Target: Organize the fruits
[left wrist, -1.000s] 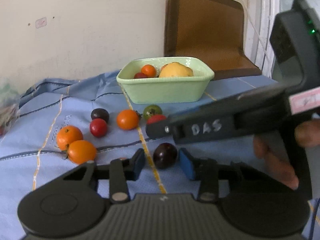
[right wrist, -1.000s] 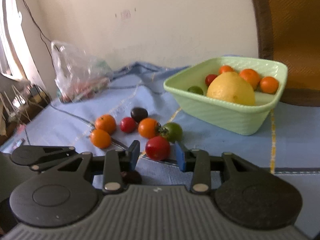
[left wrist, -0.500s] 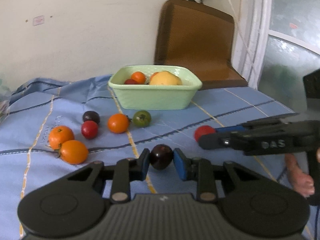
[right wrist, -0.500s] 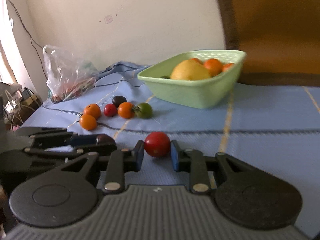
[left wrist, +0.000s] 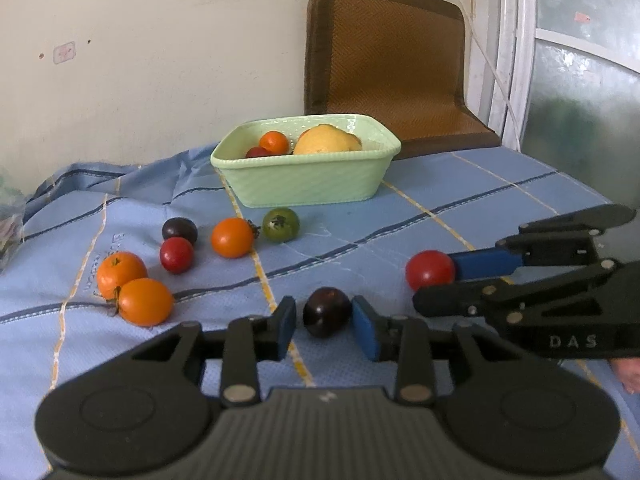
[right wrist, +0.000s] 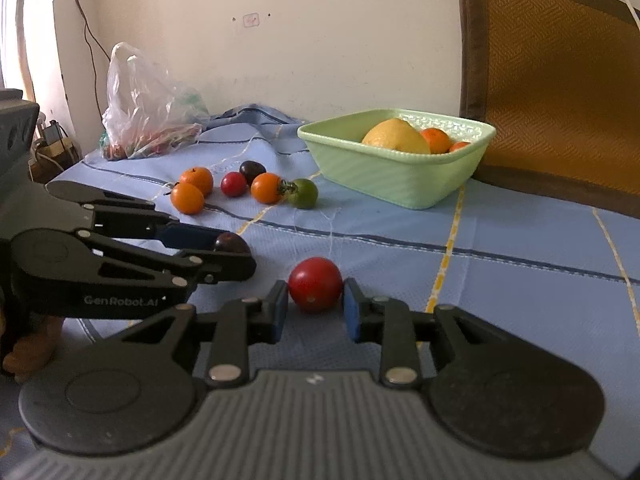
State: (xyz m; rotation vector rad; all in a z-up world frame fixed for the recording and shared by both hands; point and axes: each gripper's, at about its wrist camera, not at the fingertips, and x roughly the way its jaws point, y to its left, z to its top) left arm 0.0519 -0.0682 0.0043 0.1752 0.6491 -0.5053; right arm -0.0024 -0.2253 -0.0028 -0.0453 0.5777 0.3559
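Observation:
A dark purple tomato (left wrist: pixel 327 312) rests on the blue cloth between the pads of my left gripper (left wrist: pixel 324 316). Its jaws are opening and a gap shows at the left pad. A red tomato (right wrist: pixel 315 284) sits on the cloth between the pads of my right gripper (right wrist: pixel 315 296), whose jaws are opening too, with slim gaps either side. The green basket (left wrist: pixel 304 184) at the back holds a yellow fruit (left wrist: pixel 328 140) and small orange and red fruits. Each view shows the other gripper from the side: the right gripper (left wrist: pixel 434 286) and the left gripper (right wrist: pixel 244 254).
Several loose tomatoes lie in front of the basket: two orange ones (left wrist: pixel 134 288), a red one (left wrist: pixel 177 255), a dark one (left wrist: pixel 180 229), another orange one (left wrist: pixel 232 237) and a green one (left wrist: pixel 281 224). A plastic bag (right wrist: pixel 148 112) sits far left by the wall. A brown chair (left wrist: pixel 392 68) stands behind.
The right gripper left the fruit group with the red tomato and came down to the near right. The left gripper closed on the dark tomato, then parted slightly.

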